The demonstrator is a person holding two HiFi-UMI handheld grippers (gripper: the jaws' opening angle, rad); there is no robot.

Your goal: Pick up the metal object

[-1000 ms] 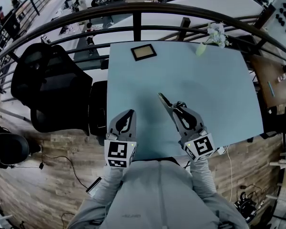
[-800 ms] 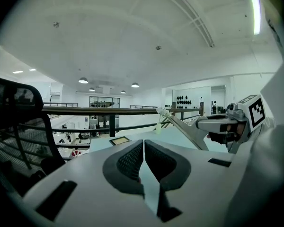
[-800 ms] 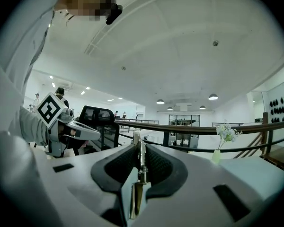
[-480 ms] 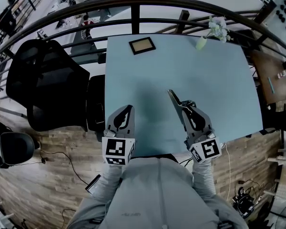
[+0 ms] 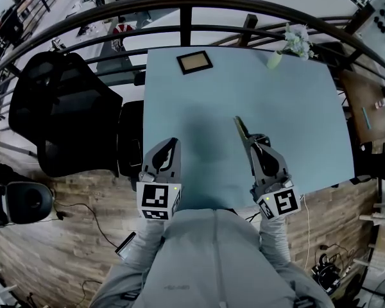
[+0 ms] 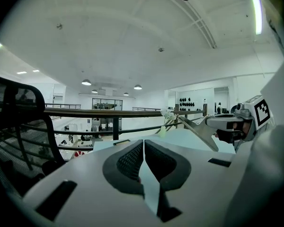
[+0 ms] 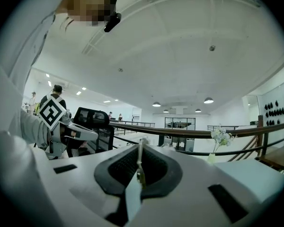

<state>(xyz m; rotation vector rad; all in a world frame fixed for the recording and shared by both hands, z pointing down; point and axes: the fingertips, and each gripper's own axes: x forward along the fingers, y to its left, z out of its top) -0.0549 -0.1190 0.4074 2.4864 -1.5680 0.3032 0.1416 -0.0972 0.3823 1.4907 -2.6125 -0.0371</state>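
Observation:
The metal object [image 5: 241,129] is a thin flat strip that sticks out forward from my right gripper [image 5: 253,146], above the pale blue table [image 5: 301,114]. In the right gripper view the strip [image 7: 139,168] stands on edge between the pads, and the jaws are closing on it. In the left gripper view it shows as a pointed blade [image 6: 197,129] at the right. My left gripper [image 5: 172,147] hovers over the table's near left edge, its jaws together with nothing between them [image 6: 143,144].
A small picture frame [image 5: 194,62] lies at the table's far side, and a vase of pale flowers [image 5: 291,44] stands at the far right corner. A black office chair [image 5: 61,117] stands left of the table. A dark railing [image 5: 185,18] runs behind it.
My right gripper has shifted to the right with the metal strip, which now points more straight ahead. The left gripper has barely moved.

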